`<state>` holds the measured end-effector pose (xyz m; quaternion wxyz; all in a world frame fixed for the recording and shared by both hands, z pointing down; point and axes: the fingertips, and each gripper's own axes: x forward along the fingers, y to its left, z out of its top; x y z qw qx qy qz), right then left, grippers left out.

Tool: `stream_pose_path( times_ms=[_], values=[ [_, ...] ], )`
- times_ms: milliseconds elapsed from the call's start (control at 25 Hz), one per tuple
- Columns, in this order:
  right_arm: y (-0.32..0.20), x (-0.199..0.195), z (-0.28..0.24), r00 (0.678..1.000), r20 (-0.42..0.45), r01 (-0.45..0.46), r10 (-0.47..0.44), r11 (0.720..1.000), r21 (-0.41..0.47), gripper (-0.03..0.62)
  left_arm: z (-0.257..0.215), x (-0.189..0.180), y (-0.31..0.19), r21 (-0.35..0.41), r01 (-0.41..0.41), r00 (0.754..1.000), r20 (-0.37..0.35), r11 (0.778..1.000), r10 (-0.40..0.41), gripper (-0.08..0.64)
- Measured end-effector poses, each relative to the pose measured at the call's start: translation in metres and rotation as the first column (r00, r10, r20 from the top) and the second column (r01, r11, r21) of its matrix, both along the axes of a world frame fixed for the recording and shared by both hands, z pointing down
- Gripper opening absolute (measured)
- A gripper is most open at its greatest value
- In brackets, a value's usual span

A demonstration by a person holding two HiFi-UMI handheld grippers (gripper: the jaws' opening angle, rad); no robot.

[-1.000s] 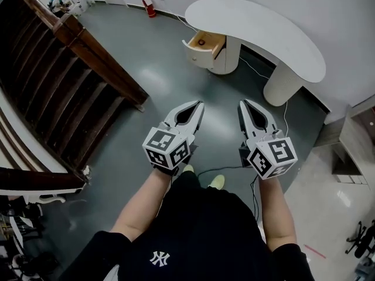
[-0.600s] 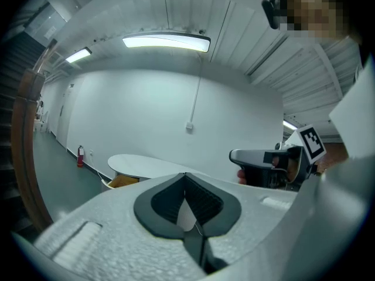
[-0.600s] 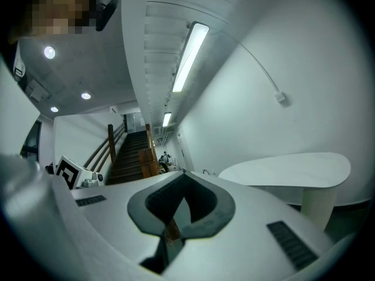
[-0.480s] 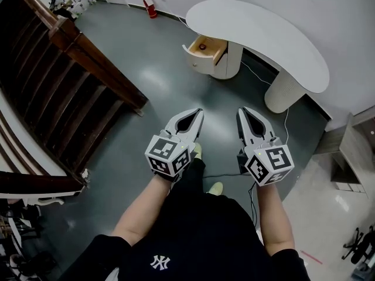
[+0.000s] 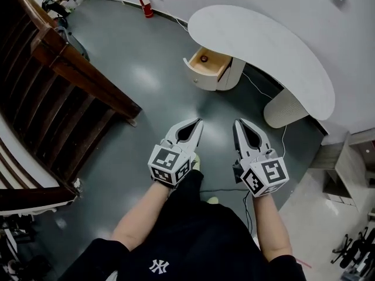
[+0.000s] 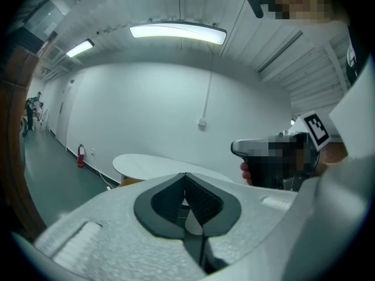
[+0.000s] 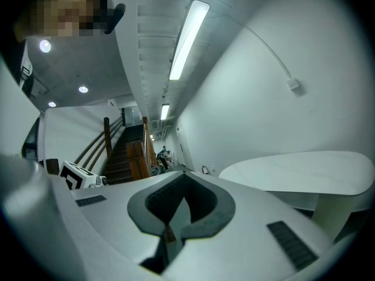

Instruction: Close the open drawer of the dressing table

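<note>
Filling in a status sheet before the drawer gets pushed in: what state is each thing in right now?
Drawer: pulled open, not yet touched.
Small round item: lying inside the drawer.
Left claw: shut, empty, well short of the drawer.
Right claw: shut, empty, also well short of it.
Fire extinguisher: upright on the floor by the wall.

The bench (image 5: 263,40) is smooth matt white, its drawer (image 5: 211,65) lined with pale wood. The floor (image 5: 140,75) is dark grey and glossy, the staircase (image 5: 53,98) dark varnished wood. The left hand-held gripper (image 5: 198,122) and right hand-held gripper (image 5: 237,122) are grainy matt white plastic with dark ribbed pads (image 6: 202,199).
</note>
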<state>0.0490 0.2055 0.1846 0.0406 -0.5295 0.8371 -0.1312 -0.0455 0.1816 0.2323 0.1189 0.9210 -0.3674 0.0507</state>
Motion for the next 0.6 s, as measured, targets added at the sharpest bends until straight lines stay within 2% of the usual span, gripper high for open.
stream_pose_path(
  times_ms=[280,600],
  values=[
    [-0.111,-0.031,0.001,0.999,-0.026,-0.044,0.043,0.999,-0.02,0.014,0.021,-0.03,-0.104,-0.002,-0.034,0.999,0.041,0.999,0.034,0.009],
    [-0.179,-0.038,0.003,0.996,-0.079,-0.051,0.048,0.998,-0.04,0.014,0.044,-0.042,-0.175,-0.027,-0.027,0.999,0.035,0.999,0.028,0.009]
  ],
)
